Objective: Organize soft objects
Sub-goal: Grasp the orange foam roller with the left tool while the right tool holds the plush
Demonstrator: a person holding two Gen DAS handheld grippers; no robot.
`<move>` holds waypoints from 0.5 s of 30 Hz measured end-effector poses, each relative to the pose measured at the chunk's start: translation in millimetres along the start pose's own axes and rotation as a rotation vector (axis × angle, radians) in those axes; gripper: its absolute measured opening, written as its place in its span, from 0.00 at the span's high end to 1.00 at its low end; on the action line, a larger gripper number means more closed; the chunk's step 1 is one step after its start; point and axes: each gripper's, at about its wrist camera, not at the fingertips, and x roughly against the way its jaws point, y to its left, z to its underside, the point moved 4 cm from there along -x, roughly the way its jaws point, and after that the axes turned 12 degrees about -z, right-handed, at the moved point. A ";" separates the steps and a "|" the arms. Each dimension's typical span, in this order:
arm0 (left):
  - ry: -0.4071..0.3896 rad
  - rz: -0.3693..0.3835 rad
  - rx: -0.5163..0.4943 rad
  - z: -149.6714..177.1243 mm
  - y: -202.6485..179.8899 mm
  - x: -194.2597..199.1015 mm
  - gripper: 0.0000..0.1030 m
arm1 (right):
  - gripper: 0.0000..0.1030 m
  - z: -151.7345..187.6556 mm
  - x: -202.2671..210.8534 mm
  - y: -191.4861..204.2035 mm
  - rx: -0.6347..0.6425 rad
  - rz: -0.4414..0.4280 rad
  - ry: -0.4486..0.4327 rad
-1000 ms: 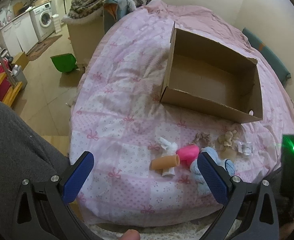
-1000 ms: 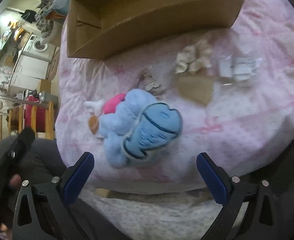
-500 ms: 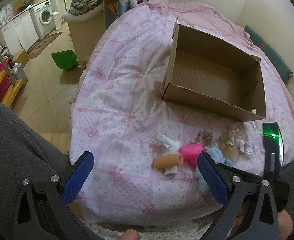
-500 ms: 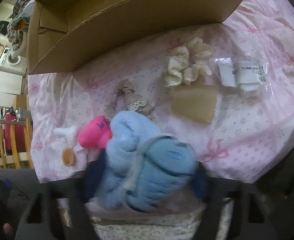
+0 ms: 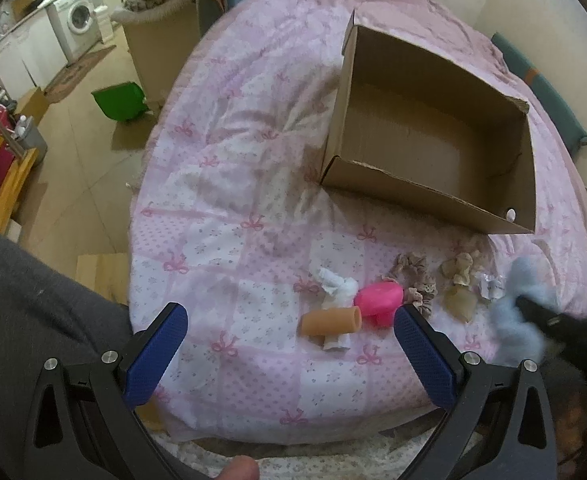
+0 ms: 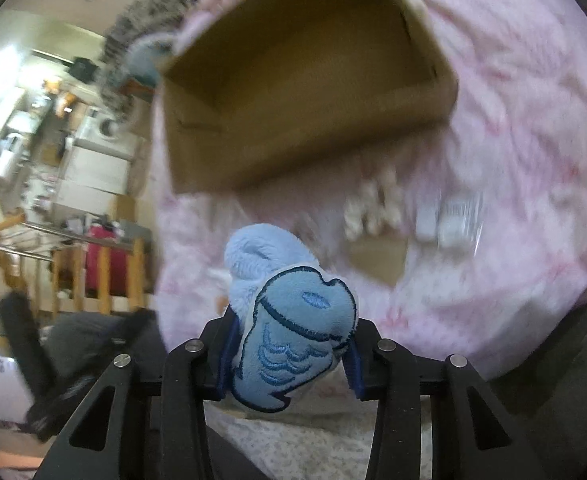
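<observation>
Left wrist view
Left gripper (image 5: 289,354): jaws are spread wide, nothing is held between them, and it is kept above the bed's near edge.
Box (image 5: 421,200): seen open on the pink quilt (image 5: 229,184), its inside bare.
Small items: an orange tube (image 5: 330,321), a white cloth (image 5: 335,289), a pink toy (image 5: 378,299) and a scrunchie (image 5: 413,270) are laid near one another in front of the box.
Plush (image 5: 519,312): seen at far right (blurred), above the quilt.

Right wrist view
Right gripper (image 6: 289,354): jaws are closed on the blue plush (image 6: 293,328), which is squeezed between the pads.
Box (image 6: 305,80): seen beyond the plush, blurred.
</observation>
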 end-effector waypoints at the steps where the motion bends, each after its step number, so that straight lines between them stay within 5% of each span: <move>1: 0.015 0.002 0.002 -4.5 -0.7 -3.0 0.00 | 0.56 -5.7 6.5 3.2 0.022 -0.012 -0.019; 4: 0.056 0.010 -0.004 -14.0 -3.9 -11.2 0.03 | 0.56 -23.1 20.3 6.0 0.077 -0.021 -0.064; 11: 0.255 0.052 0.039 -15.0 -13.0 -57.4 0.33 | 0.56 -31.3 15.7 -23.5 0.011 -0.021 -0.083; 15: 0.310 0.069 0.047 -6.7 -20.4 -68.4 0.37 | 0.56 -36.4 12.9 -25.6 -0.001 -0.021 -0.099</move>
